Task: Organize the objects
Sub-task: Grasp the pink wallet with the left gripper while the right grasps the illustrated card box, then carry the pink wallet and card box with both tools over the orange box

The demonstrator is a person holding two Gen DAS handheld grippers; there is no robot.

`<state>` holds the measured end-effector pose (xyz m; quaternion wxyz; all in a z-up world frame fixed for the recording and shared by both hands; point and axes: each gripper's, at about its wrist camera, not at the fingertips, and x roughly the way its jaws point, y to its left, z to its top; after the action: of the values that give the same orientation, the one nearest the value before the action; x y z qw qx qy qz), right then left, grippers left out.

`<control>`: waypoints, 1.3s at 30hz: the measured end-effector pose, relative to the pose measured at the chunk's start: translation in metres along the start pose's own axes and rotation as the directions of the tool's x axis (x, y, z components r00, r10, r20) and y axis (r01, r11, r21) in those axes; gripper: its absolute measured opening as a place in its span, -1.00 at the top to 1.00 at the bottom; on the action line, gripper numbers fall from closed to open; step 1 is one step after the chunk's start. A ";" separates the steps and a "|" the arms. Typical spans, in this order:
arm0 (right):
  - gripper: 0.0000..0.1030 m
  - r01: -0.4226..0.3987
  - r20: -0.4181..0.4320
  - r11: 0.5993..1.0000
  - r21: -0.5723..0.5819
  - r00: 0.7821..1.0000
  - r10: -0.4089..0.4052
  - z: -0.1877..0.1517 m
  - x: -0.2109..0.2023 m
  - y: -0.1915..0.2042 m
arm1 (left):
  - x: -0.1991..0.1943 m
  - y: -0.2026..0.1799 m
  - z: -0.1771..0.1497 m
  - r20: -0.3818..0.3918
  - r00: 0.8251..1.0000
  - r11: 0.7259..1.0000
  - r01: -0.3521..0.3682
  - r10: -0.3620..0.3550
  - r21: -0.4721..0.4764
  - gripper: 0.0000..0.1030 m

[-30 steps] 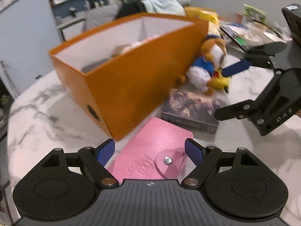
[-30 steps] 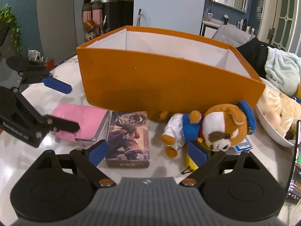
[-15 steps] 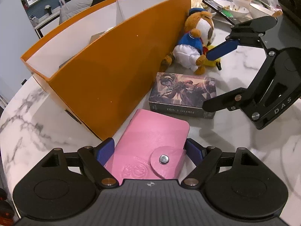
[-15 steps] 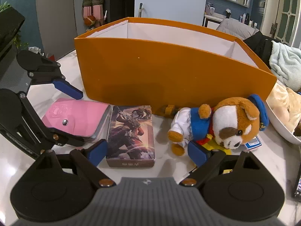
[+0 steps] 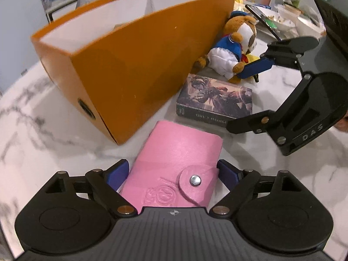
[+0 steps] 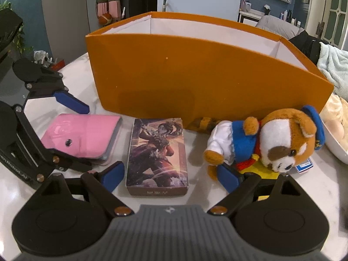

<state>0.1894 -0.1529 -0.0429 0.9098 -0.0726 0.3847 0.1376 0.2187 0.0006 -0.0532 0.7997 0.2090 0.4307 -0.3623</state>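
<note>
A pink snap wallet [image 5: 176, 165] lies flat on the marble table, also in the right wrist view [image 6: 82, 134]. My left gripper [image 5: 173, 174] is open, its fingers on either side of the wallet's near end, close to its edges. A picture card box [image 6: 157, 152] lies beside the wallet [image 5: 215, 100]. My right gripper [image 6: 171, 174] is open in front of the card box, its right finger touching a plush dog [image 6: 261, 139]. An orange box [image 6: 195, 69] with a white interior stands behind them [image 5: 121, 58].
A white bowl with a cream plush [image 6: 337, 134] sits at the right. A small blue card [image 6: 304, 166] and a yellow item [image 6: 267, 171] lie under the dog. Dishes and a tablet [image 5: 271, 19] crowd the far table. The table edge curves at the left.
My left gripper has pushed forward so its fingers now flank the pink wallet. My right gripper has moved closer to the card box and the plush dog.
</note>
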 end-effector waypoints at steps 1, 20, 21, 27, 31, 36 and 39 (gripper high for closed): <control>-0.79 0.002 -0.001 1.000 -0.002 1.000 -0.002 0.000 0.001 0.001 | 0.000 0.000 -0.001 0.002 1.000 1.000 0.003 -0.003 -0.005 -1.00; -0.78 0.047 0.033 0.998 -0.051 0.998 -0.046 0.002 0.011 0.010 | -0.005 -0.011 -0.011 0.045 0.996 0.990 -0.074 0.080 -0.118 -1.00; -0.79 0.048 0.034 0.998 -0.050 0.998 -0.046 0.002 0.012 0.011 | -0.005 -0.012 -0.011 0.046 0.995 0.989 -0.079 0.085 -0.127 -1.00; -0.38 0.048 0.036 0.998 -0.042 0.998 -0.046 0.003 0.011 0.011 | -0.006 -0.017 -0.011 0.036 0.992 0.979 -0.112 0.120 -0.173 -0.99; -0.17 0.007 0.005 1.000 0.003 1.000 -0.007 -0.001 0.003 0.002 | -0.009 -0.024 -0.016 0.037 0.988 0.968 -0.139 0.150 -0.209 -0.98; -0.17 0.006 0.006 1.000 0.016 1.000 -0.006 -0.016 -0.011 -0.004 | -0.013 -0.038 -0.021 0.044 0.980 0.948 -0.178 0.196 -0.263 -0.97; -0.17 0.004 0.013 1.000 0.019 1.000 -0.004 -0.028 -0.023 -0.007 | -0.015 -0.049 -0.024 0.051 0.973 0.932 -0.200 0.226 -0.303 -0.96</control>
<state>0.1576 -0.1709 -0.0460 0.9132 -0.0640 0.3798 0.1328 0.1632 -0.0100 -0.0548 0.8741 0.1167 0.4205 -0.2134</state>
